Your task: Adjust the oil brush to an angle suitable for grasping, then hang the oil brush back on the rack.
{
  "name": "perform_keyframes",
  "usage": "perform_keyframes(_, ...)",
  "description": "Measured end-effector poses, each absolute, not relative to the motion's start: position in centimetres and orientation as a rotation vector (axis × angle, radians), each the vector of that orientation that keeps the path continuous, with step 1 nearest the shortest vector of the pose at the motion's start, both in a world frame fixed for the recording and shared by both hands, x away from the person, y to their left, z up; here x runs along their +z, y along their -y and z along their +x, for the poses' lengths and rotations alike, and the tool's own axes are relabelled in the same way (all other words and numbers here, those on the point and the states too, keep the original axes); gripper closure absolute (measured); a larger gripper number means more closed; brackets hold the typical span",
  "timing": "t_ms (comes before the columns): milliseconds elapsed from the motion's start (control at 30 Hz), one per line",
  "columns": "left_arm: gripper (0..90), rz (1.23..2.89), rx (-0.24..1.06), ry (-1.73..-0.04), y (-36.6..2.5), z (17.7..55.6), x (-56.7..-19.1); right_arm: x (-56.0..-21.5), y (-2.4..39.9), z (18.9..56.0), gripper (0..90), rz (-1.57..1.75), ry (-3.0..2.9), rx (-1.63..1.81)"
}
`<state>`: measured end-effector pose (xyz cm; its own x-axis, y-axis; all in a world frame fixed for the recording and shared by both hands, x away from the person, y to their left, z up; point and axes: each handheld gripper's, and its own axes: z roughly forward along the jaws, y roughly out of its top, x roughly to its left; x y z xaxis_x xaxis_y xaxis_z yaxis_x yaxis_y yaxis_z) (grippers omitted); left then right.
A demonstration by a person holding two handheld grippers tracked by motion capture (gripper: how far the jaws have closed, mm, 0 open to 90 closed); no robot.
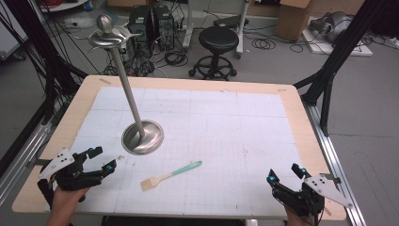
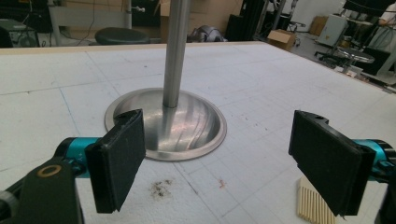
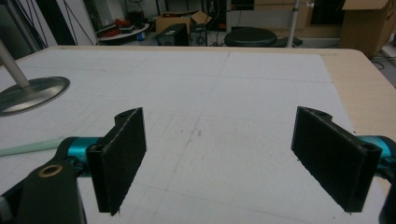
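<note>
Both jaws spread, empty: left gripper (image 1: 96, 162) facing stand base (image 1: 142, 137), right gripper (image 1: 286, 179) parked clear of brush (image 1: 170, 175).

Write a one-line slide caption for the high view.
Two open handheld grippers, left and right, wait at the table's near corners, a pastry brush and tall steel stand between them.

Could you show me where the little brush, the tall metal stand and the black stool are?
brush (image 1: 171, 175): high view, on its handle.
metal stand (image 1: 142, 136): high view, on its round base.
black stool (image 1: 218, 37): high view, on its seat.
</note>
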<state>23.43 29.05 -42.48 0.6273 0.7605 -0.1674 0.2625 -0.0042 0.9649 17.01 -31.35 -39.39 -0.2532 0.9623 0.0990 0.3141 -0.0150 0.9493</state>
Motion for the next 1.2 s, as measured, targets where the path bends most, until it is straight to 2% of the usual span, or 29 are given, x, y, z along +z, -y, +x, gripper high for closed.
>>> perform_keyframes(567, 21.2, 1.589, 0.457, -0.848, -28.2, 23.7, -42.4, -39.7, 31.2, 16.9, 16.8, 1.343, -1.682, 1.278)
perform_keyframes(767, 24.4, 1.653, 0.448, -0.808, -27.3, 23.7, -42.3, -39.7, 31.0, 17.0, 16.9, 1.353, -1.69, 1.279)
perform_keyframes(1033, 23.2, 1.662, 0.374, -0.74, -25.3, 24.2, -41.8, -40.0, 30.5, 17.3, 16.9, 1.334, -1.743, 1.267)
perform_keyframes(1200, 23.3, 1.725, 0.32, -0.713, -23.3, 24.9, -41.6, -40.2, 30.5, 17.7, 17.0, 1.356, -1.757, 1.272)
